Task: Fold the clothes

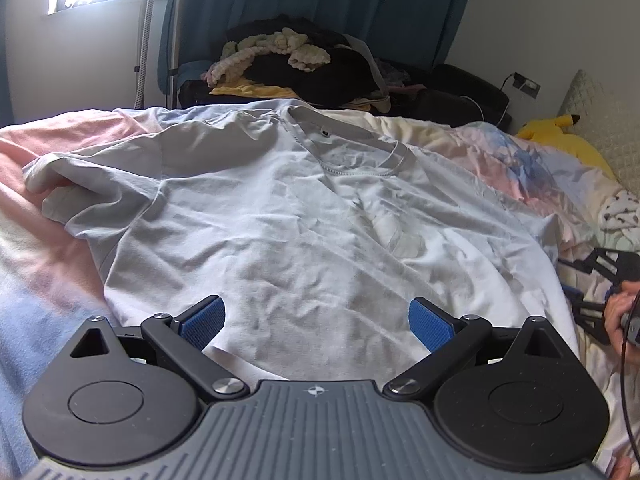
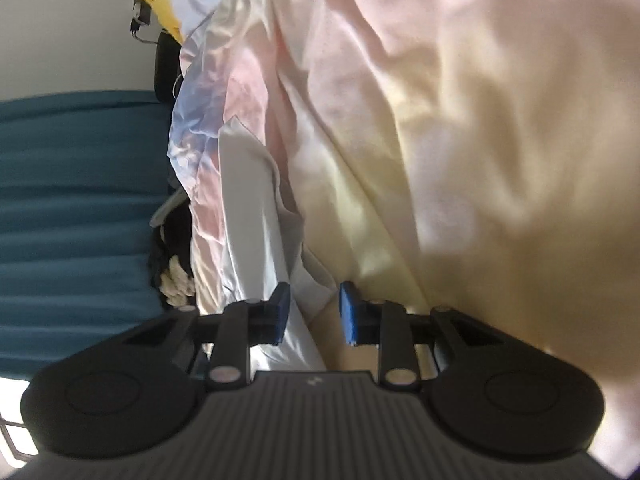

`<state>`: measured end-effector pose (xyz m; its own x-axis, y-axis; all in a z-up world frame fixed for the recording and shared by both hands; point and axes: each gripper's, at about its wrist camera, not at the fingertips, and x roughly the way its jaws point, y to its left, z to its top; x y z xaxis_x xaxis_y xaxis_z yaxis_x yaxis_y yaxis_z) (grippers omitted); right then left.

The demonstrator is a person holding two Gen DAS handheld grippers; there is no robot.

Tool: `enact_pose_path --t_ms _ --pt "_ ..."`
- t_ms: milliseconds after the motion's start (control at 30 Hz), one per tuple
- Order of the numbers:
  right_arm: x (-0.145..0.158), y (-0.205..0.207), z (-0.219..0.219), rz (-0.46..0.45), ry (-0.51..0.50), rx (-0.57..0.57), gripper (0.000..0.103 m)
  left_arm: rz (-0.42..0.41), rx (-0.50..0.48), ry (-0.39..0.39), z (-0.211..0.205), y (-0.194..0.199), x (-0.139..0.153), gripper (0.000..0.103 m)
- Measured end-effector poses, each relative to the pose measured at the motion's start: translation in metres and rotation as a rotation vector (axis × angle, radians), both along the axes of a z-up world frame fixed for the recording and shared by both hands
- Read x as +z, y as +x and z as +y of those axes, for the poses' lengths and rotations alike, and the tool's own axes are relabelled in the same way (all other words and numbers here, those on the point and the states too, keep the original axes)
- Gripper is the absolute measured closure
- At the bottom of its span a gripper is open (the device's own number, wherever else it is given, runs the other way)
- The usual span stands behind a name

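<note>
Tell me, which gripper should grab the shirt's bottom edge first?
Probably the left gripper: it is open, facing the t-shirt at its bottom hem. The right gripper, also open, is turned sideways at the shirt's edge.

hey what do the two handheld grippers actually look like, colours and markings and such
Both match: the left gripper and right gripper have black linkage arms with silver pivot pins, textured blue finger pads, round black discs either side, and a ribbed grey body bearing a small white crosshair mark.
</note>
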<state>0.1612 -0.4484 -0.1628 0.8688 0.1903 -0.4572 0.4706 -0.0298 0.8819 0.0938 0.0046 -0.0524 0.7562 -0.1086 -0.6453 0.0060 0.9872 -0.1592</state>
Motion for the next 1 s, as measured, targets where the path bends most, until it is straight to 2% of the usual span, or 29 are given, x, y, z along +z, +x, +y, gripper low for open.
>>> enact_pose_path --t_ms 100,167,267,400,500,633,733,833,900,1000 --pt "-0.004 0.009 0.004 -0.014 -0.008 0.000 0.076 0.006 -0.009 0.015 -0.003 0.002 -0.003 0.004" --pt "-0.005 0.013 0.005 -0.027 -0.029 -0.009 0.099 0.011 -0.012 0.023 -0.004 0.003 -0.004 0.004" --pt "0.002 0.012 0.001 -0.064 -0.070 -0.055 0.099 0.023 -0.007 0.020 -0.003 0.005 -0.007 0.004" --pt "0.023 0.013 -0.016 -0.116 -0.174 -0.090 0.099 0.031 -0.008 0.027 -0.003 0.007 -0.009 0.004" --pt "0.031 0.016 -0.027 -0.109 -0.264 -0.089 0.100 0.041 -0.009 0.035 -0.002 0.008 -0.011 0.004" --pt "0.018 0.017 -0.033 -0.079 -0.254 -0.087 0.100 0.051 -0.007 0.036 -0.001 0.009 -0.013 0.004" --pt "0.040 0.013 -0.031 -0.177 -0.358 -0.073 0.100 0.055 -0.011 0.036 0.000 0.010 -0.014 0.004" --pt "0.078 0.015 -0.015 -0.335 -0.540 -0.036 0.100 0.060 -0.012 0.036 0.001 0.011 -0.014 0.004" --pt "0.085 0.013 -0.013 -0.332 -0.568 -0.025 0.100 0.061 -0.012 0.032 0.001 0.012 -0.014 0.004" --pt "0.060 0.008 -0.023 -0.177 -0.554 -0.013 0.100 0.061 -0.011 0.024 0.002 0.012 -0.014 0.004"
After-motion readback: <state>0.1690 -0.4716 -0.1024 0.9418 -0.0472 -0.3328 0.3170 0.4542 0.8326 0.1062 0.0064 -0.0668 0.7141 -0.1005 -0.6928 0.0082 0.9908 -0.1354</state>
